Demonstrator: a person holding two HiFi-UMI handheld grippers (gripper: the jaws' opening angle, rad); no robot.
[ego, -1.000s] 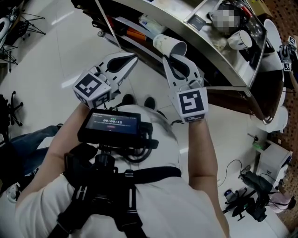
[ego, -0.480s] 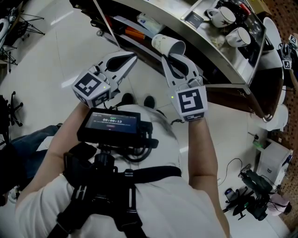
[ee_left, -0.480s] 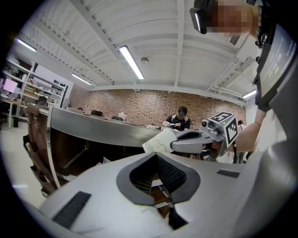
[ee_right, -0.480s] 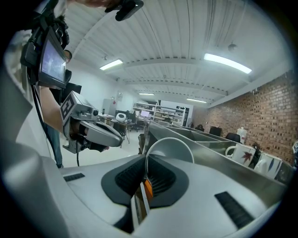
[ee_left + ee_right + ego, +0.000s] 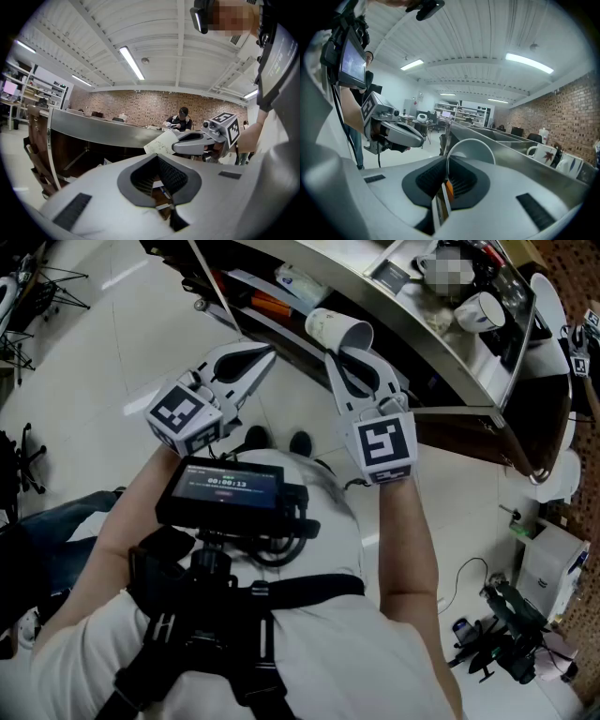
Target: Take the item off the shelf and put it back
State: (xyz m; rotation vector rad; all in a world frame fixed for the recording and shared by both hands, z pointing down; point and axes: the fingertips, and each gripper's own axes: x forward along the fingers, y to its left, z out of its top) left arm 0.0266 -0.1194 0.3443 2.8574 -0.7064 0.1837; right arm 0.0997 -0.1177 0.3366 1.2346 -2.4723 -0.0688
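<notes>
A white paper cup lies tilted in front of the metal shelf, mouth toward me. My right gripper is shut on the cup's wall at the rim; in the right gripper view the rim rises from between the pads. My left gripper hangs to the left of the cup, shut, with nothing between its fingers. In the left gripper view its jaws meet at the tips, with the cup and the right gripper beyond them.
White mugs stand on the shelf's upper level, also seen as mugs at the right. A white packet and an orange item lie on the lower level. A seated person is far behind.
</notes>
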